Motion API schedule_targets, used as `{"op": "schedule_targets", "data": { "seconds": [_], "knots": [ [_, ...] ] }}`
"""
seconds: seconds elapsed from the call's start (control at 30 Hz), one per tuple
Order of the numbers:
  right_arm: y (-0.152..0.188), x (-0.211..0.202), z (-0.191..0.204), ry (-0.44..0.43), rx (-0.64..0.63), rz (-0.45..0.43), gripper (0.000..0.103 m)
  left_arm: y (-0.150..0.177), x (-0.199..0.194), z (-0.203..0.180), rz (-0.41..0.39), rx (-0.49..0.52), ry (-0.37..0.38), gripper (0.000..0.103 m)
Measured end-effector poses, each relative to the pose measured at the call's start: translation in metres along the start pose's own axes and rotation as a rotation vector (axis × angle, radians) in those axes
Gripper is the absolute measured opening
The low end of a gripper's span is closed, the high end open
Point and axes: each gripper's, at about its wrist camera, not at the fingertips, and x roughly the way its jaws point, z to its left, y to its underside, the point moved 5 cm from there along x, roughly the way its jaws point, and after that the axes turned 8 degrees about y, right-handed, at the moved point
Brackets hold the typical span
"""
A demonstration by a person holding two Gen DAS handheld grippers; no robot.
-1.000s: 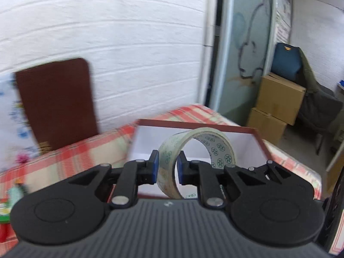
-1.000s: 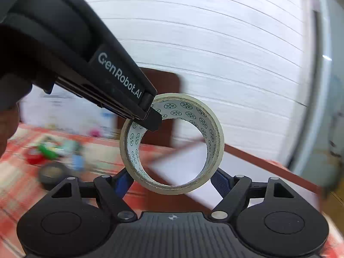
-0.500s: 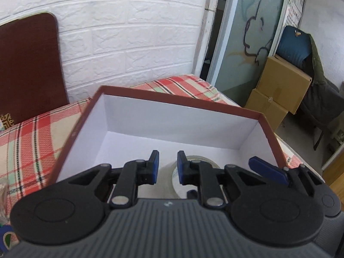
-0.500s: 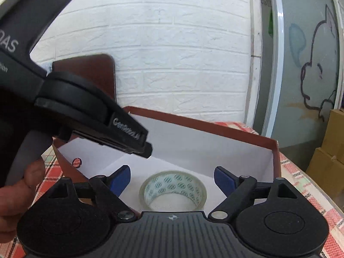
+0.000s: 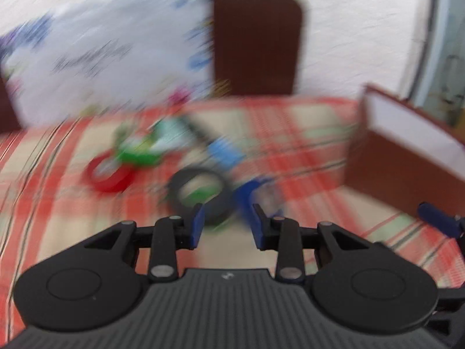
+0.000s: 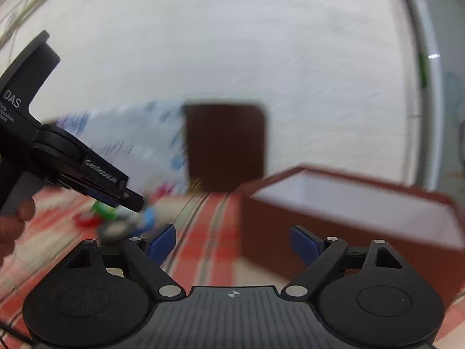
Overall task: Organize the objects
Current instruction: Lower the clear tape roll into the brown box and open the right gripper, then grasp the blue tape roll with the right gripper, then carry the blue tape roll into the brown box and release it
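Both views are smeared by motion blur, so fine detail is lost. The left gripper (image 5: pixel 227 223) has its jaws released with a moderate gap and nothing between them; it points down at a cluster of things on the red-checked worktop (image 5: pixel 290 145). A black tape roll (image 5: pixel 200 196) lies just beyond the left blue pad, slightly left of the gap rather than inside it, and apart from the fingertips as far as the blur allows. A blue object (image 5: pixel 252 200), too blurred to identify, sits just beyond the right pad. Farther off lie a red tape roll (image 5: pixel 109 171), a green item (image 5: pixel 139 155) and a pale blue piece (image 5: pixel 225 151). The brown box (image 5: pixel 407 157) with a white interior stands to the right, well apart from the cluster. The right gripper (image 6: pixel 232 240) is spread wide and holds nothing, with the same box (image 6: pixel 348 218) ahead to its right. A dark brown board (image 6: pixel 225 145) leans against the white wall behind.
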Motion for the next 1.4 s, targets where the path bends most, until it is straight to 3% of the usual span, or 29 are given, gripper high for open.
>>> {"op": "schedule_targets", "data": {
  "seconds": [0.1, 0.3, 0.4, 0.47, 0.5, 0.6, 0.8, 0.93, 0.97, 1.03, 1.23, 1.33, 1.4],
  "knots": [
    [0.002, 0.025, 0.041, -0.099, -0.050, 0.066, 0.081, 0.022, -0.007, 0.045, 0.030, -0.123, -0.030, 0.036],
    [0.002, 0.085, 0.085, -0.189, -0.098, 0.175, 0.080, 0.043, -0.026, 0.085, 0.024, -0.208, -0.058, 0.038],
    [0.009, 0.126, 0.087, -0.258, -0.052, 0.282, 0.080, 0.046, -0.030, 0.102, 0.006, -0.228, -0.053, 0.041],
    [0.020, 0.146, 0.083, -0.314, -0.019, 0.361, 0.066, 0.048, -0.032, 0.110, -0.009, -0.232, -0.045, 0.041],
    [0.019, 0.147, 0.082, -0.320, -0.020, 0.352, 0.058, 0.048, -0.033, 0.112, -0.014, -0.234, -0.041, 0.041],
    [0.017, 0.130, 0.082, -0.340, -0.045, 0.363, 0.058, 0.046, -0.031, 0.113, -0.020, -0.239, -0.012, 0.041],
    [0.015, 0.058, 0.078, -0.230, -0.209, 0.304, 0.058, 0.035, -0.021, 0.069, 0.007, -0.182, 0.135, 0.041],
    [0.028, 0.017, 0.072, -0.184, -0.367, 0.277, 0.058, 0.023, -0.012, 0.020, 0.034, -0.083, 0.234, 0.043],
    [0.033, 0.012, 0.069, -0.183, -0.375, 0.285, 0.063, 0.021, -0.010, 0.007, 0.039, -0.055, 0.254, 0.043],
    [0.041, 0.002, 0.062, -0.159, -0.377, 0.287, 0.072, 0.018, -0.005, -0.017, 0.053, 0.001, 0.282, 0.043],
    [0.048, -0.004, 0.046, -0.155, -0.269, 0.296, 0.068, 0.028, 0.012, -0.069, 0.160, 0.105, 0.370, 0.041],
    [0.053, -0.002, 0.046, -0.158, -0.241, 0.307, 0.067, 0.044, 0.023, -0.079, 0.218, 0.144, 0.360, 0.040],
    [0.054, 0.004, 0.046, -0.176, -0.212, 0.326, 0.062, 0.054, 0.036, -0.080, 0.271, 0.121, 0.372, 0.031]
  ]
}}
